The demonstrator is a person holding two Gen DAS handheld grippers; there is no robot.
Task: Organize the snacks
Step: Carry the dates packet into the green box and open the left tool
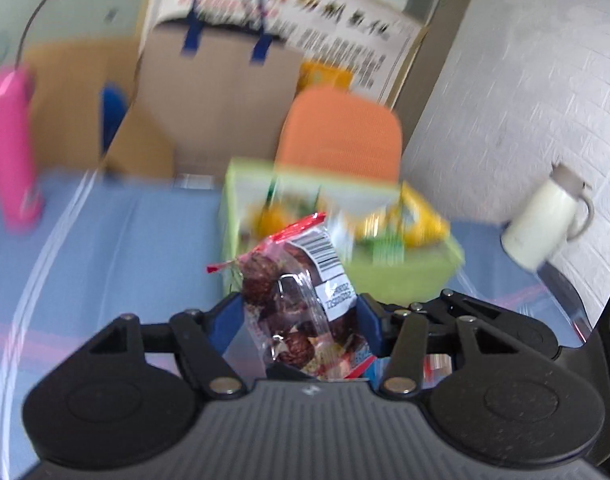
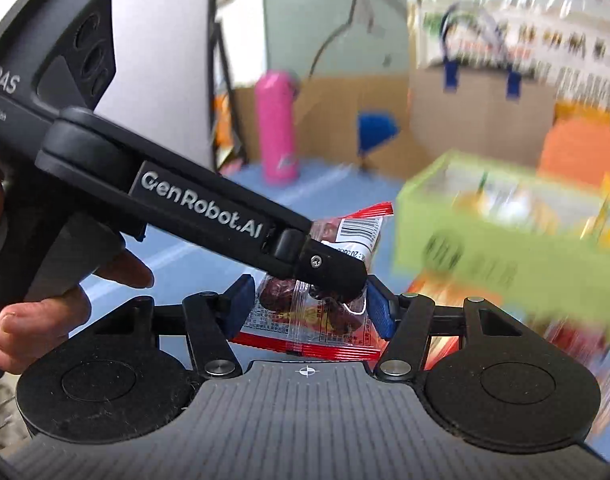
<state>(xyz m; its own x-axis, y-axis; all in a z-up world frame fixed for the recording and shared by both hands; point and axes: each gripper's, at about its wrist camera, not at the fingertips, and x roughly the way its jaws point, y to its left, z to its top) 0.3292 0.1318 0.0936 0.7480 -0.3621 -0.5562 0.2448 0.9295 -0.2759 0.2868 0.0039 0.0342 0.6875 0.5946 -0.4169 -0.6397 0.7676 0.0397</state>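
Left gripper [image 1: 301,316]: You had its blue pads clenched on a clear snack packet [image 1: 305,296], which stood upright between them, red crimped edge and barcode label uppermost.

Right gripper [image 2: 311,308]: In its own view your blue pads sat at either side of a packet of the same kind [image 2: 329,320], lying crosswise; they looked pressed against its edges, so I judged it grasped, though the left tool's black finger crossed in front and hid part of the contact.

Where the packets were: Both were off the blue tablecloth [image 1: 105,240], held in the tools just short of the green box [image 1: 409,276].

How they would handle: Judging by the thin crinkled film and the loose dark pieces inside, you were carrying something light, soft and slippery. The contents could shift, and a hard squeeze might crush them or burst the seal.

Where to hold: The flat crimped ends and the middle of the pouch looked safest; a grip at one corner risked the film sliding out.

Green box: It already held yellow and other wrapped snacks, too blurred to name.

Beyond: An orange chair back [image 1: 341,136], a brown bag with blue handles [image 1: 221,92], a pink bottle [image 1: 11,148] and a white jug [image 1: 545,220] stood behind.
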